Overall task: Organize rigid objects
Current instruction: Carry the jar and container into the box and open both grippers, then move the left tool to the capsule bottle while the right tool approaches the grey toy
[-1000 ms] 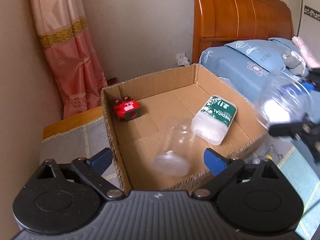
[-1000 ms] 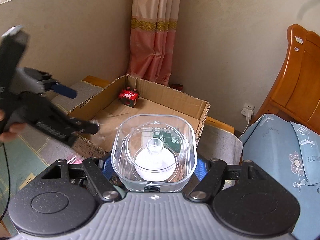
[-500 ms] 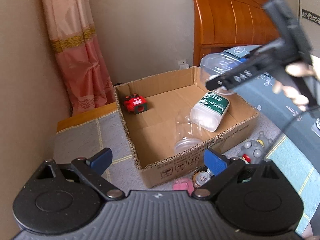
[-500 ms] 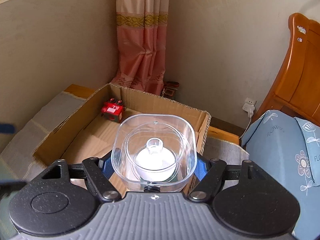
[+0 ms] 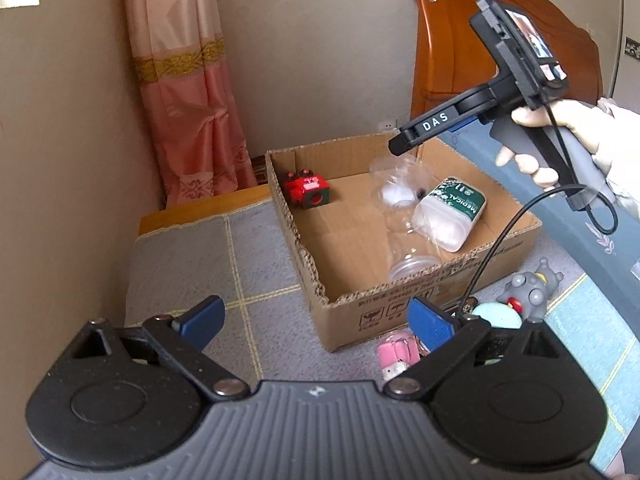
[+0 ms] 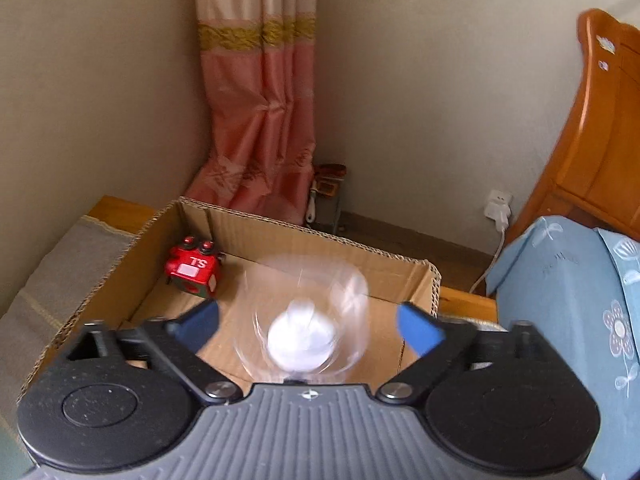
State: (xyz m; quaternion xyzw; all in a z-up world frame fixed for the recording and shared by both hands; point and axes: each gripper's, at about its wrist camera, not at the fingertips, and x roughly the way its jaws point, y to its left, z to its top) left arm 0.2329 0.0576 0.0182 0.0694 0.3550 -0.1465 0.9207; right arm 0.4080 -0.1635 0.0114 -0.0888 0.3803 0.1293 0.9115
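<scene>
Both grippers' jaws gape, the right gripper [image 6: 307, 326] just opened, its blurred clear plastic container [image 6: 306, 326] above the brown cardboard box [image 5: 400, 312] on the grey checked mat [image 5: 192, 264]; the left gripper [image 5: 316, 322] is empty.

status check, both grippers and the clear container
Right gripper just opened, clear container dropping into cardboard box. Left gripper open, empty. Nothing blocking.

Left gripper [image 5: 316, 320] jaws wide, empty, above mat [image 5: 192, 264]. Box [image 5: 400, 308] holds red toy [image 5: 307, 192], green-capped bottle [image 5: 450, 214], clear jars [image 5: 400, 188]. Right gripper [image 5: 400, 146] above box
</scene>
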